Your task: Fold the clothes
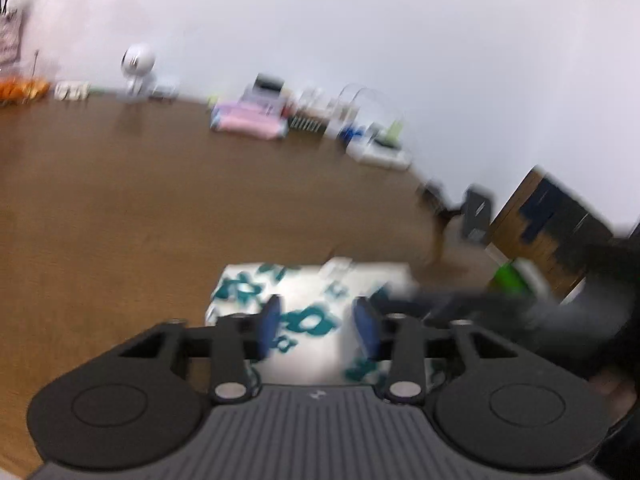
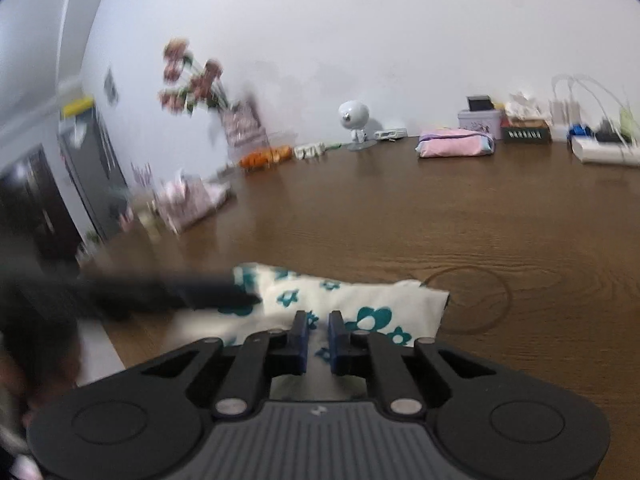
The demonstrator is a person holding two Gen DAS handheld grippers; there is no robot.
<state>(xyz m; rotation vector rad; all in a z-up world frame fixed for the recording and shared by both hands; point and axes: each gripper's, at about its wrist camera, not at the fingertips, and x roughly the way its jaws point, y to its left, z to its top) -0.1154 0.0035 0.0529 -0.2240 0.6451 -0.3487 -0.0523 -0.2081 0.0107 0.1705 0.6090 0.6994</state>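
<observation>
A white cloth with teal flowers (image 1: pixel 308 292) lies folded into a small rectangle on the brown wooden table (image 1: pixel 120 208). My left gripper (image 1: pixel 318 320) hovers over the cloth's near part. Its blue pads (image 1: pixel 272 320) stand well apart, with the cloth showing between them but not pinched. In the right wrist view the same cloth (image 2: pixel 360 300) lies near the table's front edge. My right gripper (image 2: pixel 318 334) sits at its near edge with the pads almost together on a fold of the fabric. The left gripper's dark, blurred tip (image 2: pixel 224 294) rests over the cloth's left part.
Along the wall stand a pink pouch (image 2: pixel 456 146), a white round-headed figure (image 2: pixel 354 120), boxes and a power strip (image 2: pixel 604 152). Flowers (image 2: pixel 192 76) and a patterned bag (image 2: pixel 192 200) sit at the left. A wide stretch of bare table (image 2: pixel 400 216) lies beyond the cloth.
</observation>
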